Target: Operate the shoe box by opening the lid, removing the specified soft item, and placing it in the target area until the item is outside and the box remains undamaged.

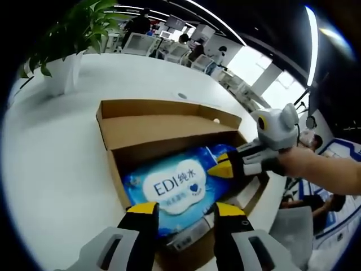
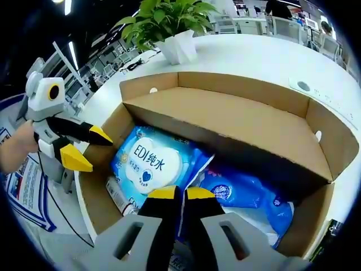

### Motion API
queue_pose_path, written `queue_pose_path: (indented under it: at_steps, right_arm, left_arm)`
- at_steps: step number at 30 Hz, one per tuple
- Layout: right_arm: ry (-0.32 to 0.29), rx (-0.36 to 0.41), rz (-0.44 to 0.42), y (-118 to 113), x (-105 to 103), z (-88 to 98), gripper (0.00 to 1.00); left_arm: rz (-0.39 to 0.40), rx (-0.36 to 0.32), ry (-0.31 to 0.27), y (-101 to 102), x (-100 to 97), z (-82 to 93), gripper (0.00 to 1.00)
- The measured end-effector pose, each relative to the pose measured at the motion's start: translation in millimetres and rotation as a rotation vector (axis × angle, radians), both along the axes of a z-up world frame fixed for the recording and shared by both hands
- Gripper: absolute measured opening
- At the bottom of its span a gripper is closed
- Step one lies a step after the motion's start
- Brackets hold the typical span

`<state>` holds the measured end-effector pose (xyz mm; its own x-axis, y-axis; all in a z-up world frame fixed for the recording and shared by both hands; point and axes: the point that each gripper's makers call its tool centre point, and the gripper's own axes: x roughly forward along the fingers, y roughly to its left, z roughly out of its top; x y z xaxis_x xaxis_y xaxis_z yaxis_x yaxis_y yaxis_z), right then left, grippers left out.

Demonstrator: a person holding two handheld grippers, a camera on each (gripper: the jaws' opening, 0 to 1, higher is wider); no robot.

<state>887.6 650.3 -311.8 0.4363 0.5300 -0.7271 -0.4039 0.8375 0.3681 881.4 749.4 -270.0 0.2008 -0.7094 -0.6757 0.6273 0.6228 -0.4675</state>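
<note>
While the white table [image 1: 51,169] spreads wide beneath everything, the cardboard shoe box [image 1: 169,132] sits on it with its lid [image 2: 225,121] swung up and back, leaving the inside exposed. A potted plant [image 2: 169,25] stands on the table beyond the box, well apart from it. Inside the box lies a blue pack of wet wipes [image 1: 169,189] with a white label, and in the right gripper view a second blue soft pack [image 2: 248,195] lies just beside it, deeper under the raised lid.

In the left gripper view a person's bare forearm [image 1: 321,169] reaches in from the right, the hand wrapped around the right gripper [image 1: 221,168], which slants down into the box with its yellow tips at the far edge of the wipes pack. In its own view its jaws stand pressed together over the near edge of that pack; whether film is pinched between them cannot be told.

The left gripper [image 1: 186,217] hovers at the near wall of the box, jaws parted, with the wipes pack showing between and just beyond its yellow tips.
</note>
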Motion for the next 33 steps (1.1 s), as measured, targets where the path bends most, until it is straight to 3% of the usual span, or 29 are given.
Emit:
queue_pose_path:
  at_steps: [7, 16, 33]
  right_arm:
    - [-0.01, -0.002, -0.011, -1, 1, 1.2, 0.01]
    - [-0.033, -0.015, -0.014, -10, -1, 16.6, 0.01]
    - [-0.053, -0.023, -0.041, -27, -2, 22.5, 0.01]
  left_arm:
    - [-0.003, 0.004, 0.001, 1, -0.3, -0.1, 0.39]
    - [-0.01, 0.012, 0.002, 0, -0.5, -0.2, 0.39]
    - [-0.028, 0.038, 0.006, -8, 3.2, -8.9, 0.38]
